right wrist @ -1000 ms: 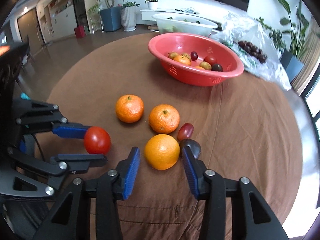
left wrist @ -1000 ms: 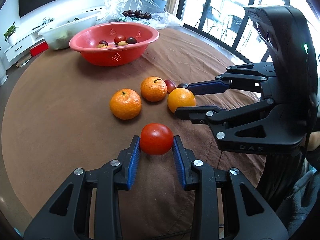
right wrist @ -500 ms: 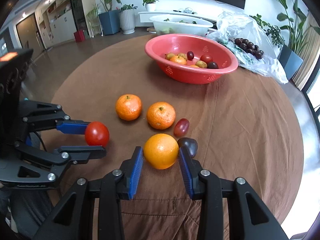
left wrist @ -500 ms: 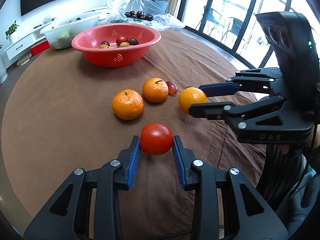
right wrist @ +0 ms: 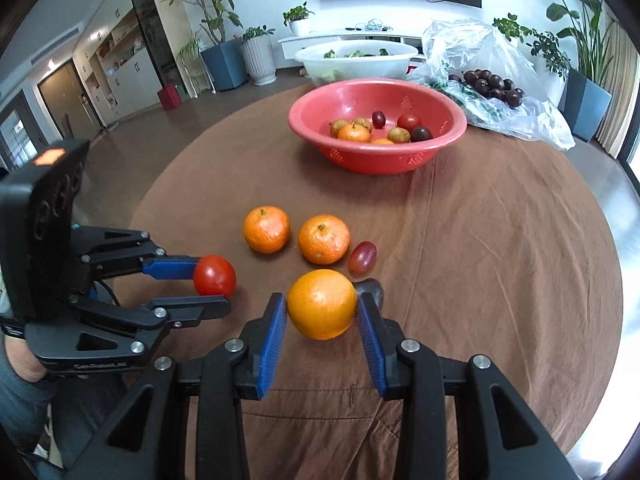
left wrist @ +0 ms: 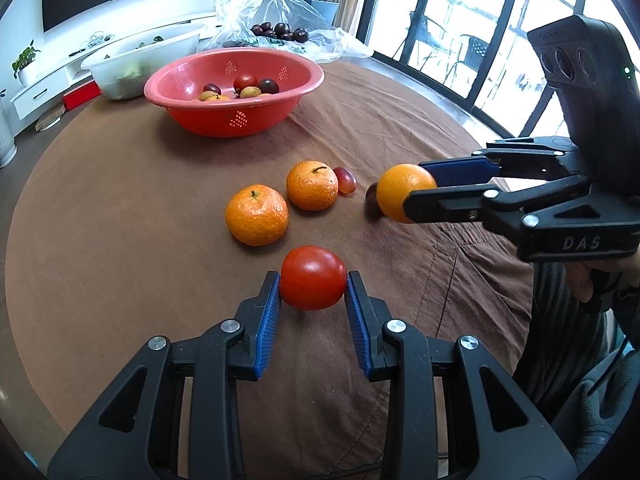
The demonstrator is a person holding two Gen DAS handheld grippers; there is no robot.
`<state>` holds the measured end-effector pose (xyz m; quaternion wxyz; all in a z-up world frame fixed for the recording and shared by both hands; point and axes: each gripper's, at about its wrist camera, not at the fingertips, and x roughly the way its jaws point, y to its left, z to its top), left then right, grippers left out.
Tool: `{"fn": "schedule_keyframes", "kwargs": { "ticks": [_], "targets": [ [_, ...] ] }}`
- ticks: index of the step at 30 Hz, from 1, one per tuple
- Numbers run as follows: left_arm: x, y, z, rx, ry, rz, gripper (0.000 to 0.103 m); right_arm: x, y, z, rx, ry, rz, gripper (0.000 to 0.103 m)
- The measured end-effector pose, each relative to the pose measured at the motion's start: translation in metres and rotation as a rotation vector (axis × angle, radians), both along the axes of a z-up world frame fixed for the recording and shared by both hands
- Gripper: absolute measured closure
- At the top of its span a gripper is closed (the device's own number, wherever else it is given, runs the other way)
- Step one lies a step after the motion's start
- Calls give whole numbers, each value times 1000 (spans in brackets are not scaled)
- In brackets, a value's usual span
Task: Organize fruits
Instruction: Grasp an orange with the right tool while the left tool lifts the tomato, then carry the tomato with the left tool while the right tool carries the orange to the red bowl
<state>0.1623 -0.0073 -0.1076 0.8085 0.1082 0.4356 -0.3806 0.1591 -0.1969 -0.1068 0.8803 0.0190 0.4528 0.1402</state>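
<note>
Slippage is the worry here: both pairs of tongs carry round, smooth fruit pinched only at the sides, and either piece could squirt out on the way to the red basin (right wrist: 376, 148) at the far side of the desk (right wrist: 500, 264). The left tongs (left wrist: 313, 290) are closed on a red tomato (left wrist: 313, 278), which I judge soft enough to bruise or split if squeezed harder. The right tongs (right wrist: 322, 316) grip an orange (right wrist: 322, 305) held clear of the brown cloth, and I would guess a quick swing could loosen it, since the blue pads meet it only along narrow strips. A dropped fruit would likely roll across the round desk, perhaps off its edge. A dark plum (right wrist: 370, 289) lies just beside the right tongs' far finger, a reddish grape (right wrist: 362, 257) a little beyond it, and two more oranges (right wrist: 296, 236) rest near; a low sweep could knock any of them. The two tongs also sit close together, so crossing paths toward the basin might make them collide. Compared with a second ago, the orange no longer sits on the cloth next to the plum; it has come up and away from the other fruit, the right tongs rolled slightly around it. The left tongs and their tomato have not shifted, and the loose fruit stays where it lay.
</note>
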Motion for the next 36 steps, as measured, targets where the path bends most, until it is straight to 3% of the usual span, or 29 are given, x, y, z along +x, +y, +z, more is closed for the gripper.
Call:
{"fn": "schedule_keyframes", "kwargs": {
  "ticks": [13,31,36],
  "targets": [
    [9,2,14,-7,-14,15,73,4,-21,4,38,0,-25,64],
    [8,-3,8,0,-5,7,73,6,-28,-30,-107,113,-10,62],
    [9,-1,8,-4,-6,12,73,8,-34,-39,-88,127,-18,62]
  ]
}}
